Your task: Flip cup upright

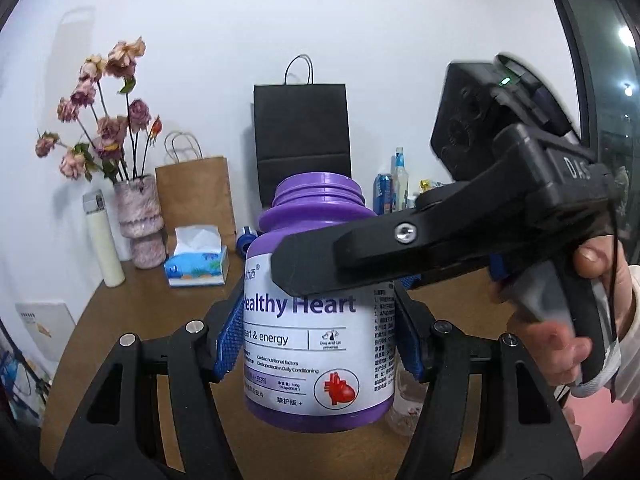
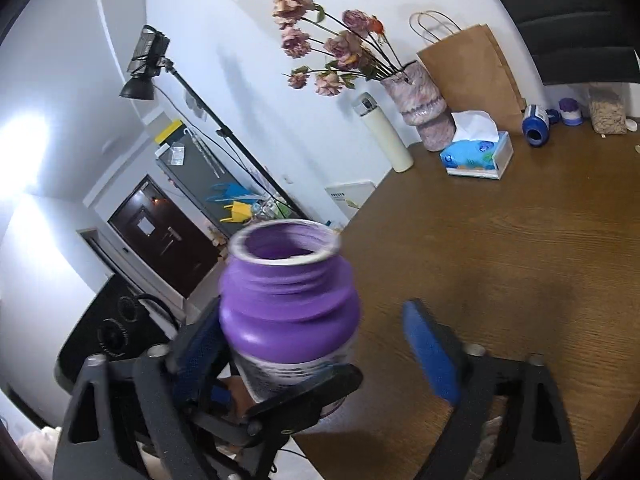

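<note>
The cup is a purple open-mouthed jar [image 1: 316, 320] with a white "Healthy Heart" label, upright with its mouth up, held above the brown table [image 1: 160, 312]. My left gripper [image 1: 318, 344] is shut on the jar's body, its blue pads pressed on both sides. My right gripper [image 1: 320, 272] reaches in from the right across the jar's upper label. In the right wrist view the jar [image 2: 288, 312] sits by the left finger, and the right gripper [image 2: 320, 344] is open, its right blue pad [image 2: 430, 356] clear of the jar.
At the table's back stand a vase of dried roses [image 1: 140, 220], a white flask [image 1: 102, 240], a tissue box [image 1: 196, 262], a brown paper bag [image 1: 196, 196], a black paper bag [image 1: 302, 144] and bottles [image 1: 394, 188]. A clear plastic bottle [image 1: 408, 400] lies behind the jar.
</note>
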Tool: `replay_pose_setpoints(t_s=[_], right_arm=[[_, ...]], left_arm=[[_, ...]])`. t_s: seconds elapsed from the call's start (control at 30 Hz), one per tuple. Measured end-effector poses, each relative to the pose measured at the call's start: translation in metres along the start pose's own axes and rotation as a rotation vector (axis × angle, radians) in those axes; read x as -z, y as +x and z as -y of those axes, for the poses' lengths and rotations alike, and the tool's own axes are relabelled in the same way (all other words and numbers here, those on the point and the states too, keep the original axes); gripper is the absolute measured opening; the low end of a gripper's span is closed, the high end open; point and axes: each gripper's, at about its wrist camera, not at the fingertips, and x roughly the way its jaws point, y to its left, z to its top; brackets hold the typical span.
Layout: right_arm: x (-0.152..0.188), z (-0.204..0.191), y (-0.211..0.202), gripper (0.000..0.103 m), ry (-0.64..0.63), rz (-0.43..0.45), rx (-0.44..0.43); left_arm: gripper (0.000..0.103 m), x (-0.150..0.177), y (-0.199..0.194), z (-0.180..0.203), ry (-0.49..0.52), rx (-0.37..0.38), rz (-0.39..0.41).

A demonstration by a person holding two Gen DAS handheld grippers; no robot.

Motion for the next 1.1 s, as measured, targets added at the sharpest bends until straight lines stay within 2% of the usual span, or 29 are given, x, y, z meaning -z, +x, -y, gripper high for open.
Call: replay_pose_setpoints(t_s=[0.03,0.13,0.23,0.33,0.47,0.6,0.73,0.87,0.97,1.1], right_arm=[[0.001,-0.004,0.000,0.068,-0.011,0.002,-0.010],[0.010,-0.022,0.001,0.068,-0.108,0.009,0.081],[0.024,-0.042,0.006,0.068,-0.246,0.027,0.242],[0.041,-0.060,0.021,0.068,-0.422,0.047,0.378],[0.048,-0.060,0.035,0.068,-0.490,0.048,0.402],[0.049,-0.046,0.045,0.069,-0.460,0.021,0.380],[0.051,-0.029,0.056,0.069,-0.409,-0.047,0.379],[0.064,-0.039,0.049,0.070,-0.536,0.067,0.511],[0.064,-0.035,0.041,0.071,-0.548,0.074,0.510],[0.064,-0.011,0.027,0.068,-0.449,0.045,0.479]], left_arm=[[0.060,0.002,-0.001,-0.002,-0.013,0.009,0.007],[0.060,0.008,-0.006,-0.006,-0.034,0.043,0.006],[0.067,0.015,-0.013,-0.006,-0.012,0.055,0.000],[0.060,0.024,-0.020,-0.011,-0.035,0.082,0.024],[0.060,0.035,-0.015,-0.010,-0.028,0.009,0.036],[0.060,0.042,-0.006,-0.015,-0.055,0.009,-0.007],[0.060,0.051,0.006,-0.012,-0.026,0.000,-0.036],[0.060,0.054,0.019,-0.003,-0.019,-0.014,-0.033],[0.060,0.053,0.026,0.002,-0.043,0.007,-0.046],[0.060,0.057,0.034,0.015,-0.076,0.049,-0.078]])
